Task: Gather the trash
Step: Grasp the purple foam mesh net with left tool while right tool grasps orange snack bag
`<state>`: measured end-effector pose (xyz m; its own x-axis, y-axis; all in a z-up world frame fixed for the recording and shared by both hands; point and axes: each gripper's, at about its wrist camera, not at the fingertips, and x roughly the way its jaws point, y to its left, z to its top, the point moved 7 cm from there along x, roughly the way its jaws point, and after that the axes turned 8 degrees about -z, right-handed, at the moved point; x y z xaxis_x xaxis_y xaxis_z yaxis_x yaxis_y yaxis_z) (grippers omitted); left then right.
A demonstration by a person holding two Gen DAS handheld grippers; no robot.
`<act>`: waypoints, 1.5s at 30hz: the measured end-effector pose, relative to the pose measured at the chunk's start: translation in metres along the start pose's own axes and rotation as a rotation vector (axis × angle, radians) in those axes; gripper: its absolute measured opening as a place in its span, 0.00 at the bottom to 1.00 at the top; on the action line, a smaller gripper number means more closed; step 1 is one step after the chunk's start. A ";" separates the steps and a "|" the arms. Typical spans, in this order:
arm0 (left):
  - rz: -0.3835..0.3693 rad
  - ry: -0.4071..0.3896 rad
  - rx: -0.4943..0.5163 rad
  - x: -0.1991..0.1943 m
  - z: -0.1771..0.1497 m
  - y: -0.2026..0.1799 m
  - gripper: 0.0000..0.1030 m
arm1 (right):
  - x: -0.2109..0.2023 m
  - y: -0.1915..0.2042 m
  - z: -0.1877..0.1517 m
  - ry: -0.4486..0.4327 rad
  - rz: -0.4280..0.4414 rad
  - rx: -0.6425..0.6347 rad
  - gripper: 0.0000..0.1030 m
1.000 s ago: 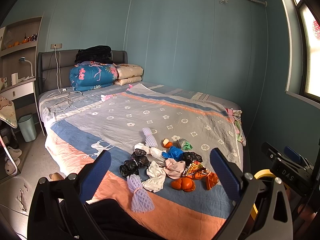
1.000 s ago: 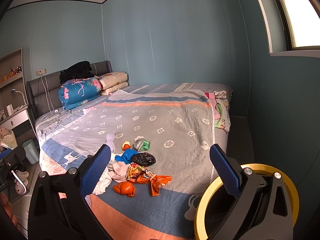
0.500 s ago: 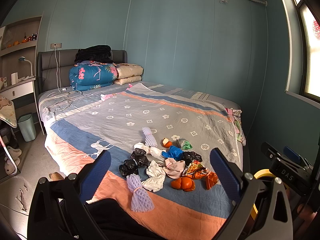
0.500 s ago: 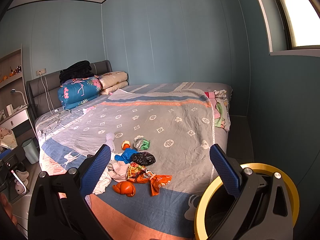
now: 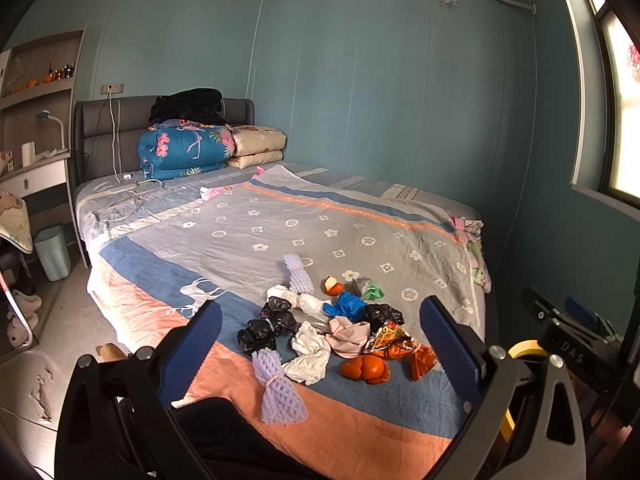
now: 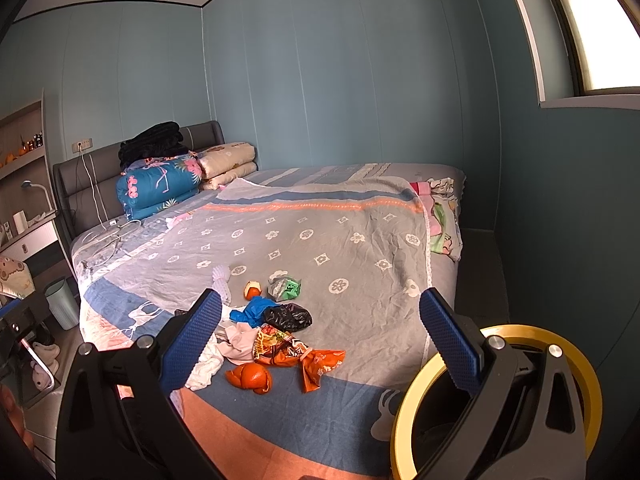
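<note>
Trash [image 5: 328,332] in the left wrist view lies heaped on the bed [image 5: 280,232] near its foot — black bags, white paper, purple foam nets, orange peel [image 5: 366,369], a snack wrapper. The left gripper [image 5: 320,344] is spread wide, holding nothing, short of the heap. Right wrist view: the right gripper [image 6: 320,332] is likewise parted and empty — the same heap [image 6: 272,332] lies ahead, a yellow-rimmed bin [image 6: 496,400] beside the bed at lower right.

Walls [image 5: 360,100] teal. Bedsheet [image 5: 304,224] grey with white flowers, blue and salmon bands. Folded quilt [image 5: 184,152] blue, pink flamingos. Trash: orange peel [image 5: 366,369], lavender foam nets [image 5: 278,394], black bags [image 5: 256,334], orange snack wrapper [image 6: 304,354]. Bin rim [image 6: 496,400] yellow.
</note>
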<state>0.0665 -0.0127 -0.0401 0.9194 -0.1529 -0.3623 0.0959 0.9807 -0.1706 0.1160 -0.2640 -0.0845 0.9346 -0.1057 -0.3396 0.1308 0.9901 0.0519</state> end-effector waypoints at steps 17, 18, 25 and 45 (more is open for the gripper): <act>-0.063 0.313 0.121 0.091 -0.056 0.055 0.93 | 0.076 0.011 -0.005 0.108 0.042 -0.119 0.92; -0.055 0.359 0.133 0.099 -0.067 0.060 0.93 | 0.082 0.012 -0.008 0.133 0.051 -0.125 0.92; -0.050 0.550 0.097 0.139 -0.106 0.085 0.93 | 0.139 0.033 -0.054 0.367 0.156 -0.271 0.92; -0.057 0.732 -0.054 0.204 -0.167 0.108 0.93 | 0.216 0.091 -0.116 0.537 0.290 -0.694 0.92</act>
<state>0.2008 0.0414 -0.2854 0.4215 -0.2646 -0.8674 0.0998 0.9642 -0.2456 0.2914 -0.1855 -0.2623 0.5984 0.0408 -0.8001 -0.4743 0.8229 -0.3128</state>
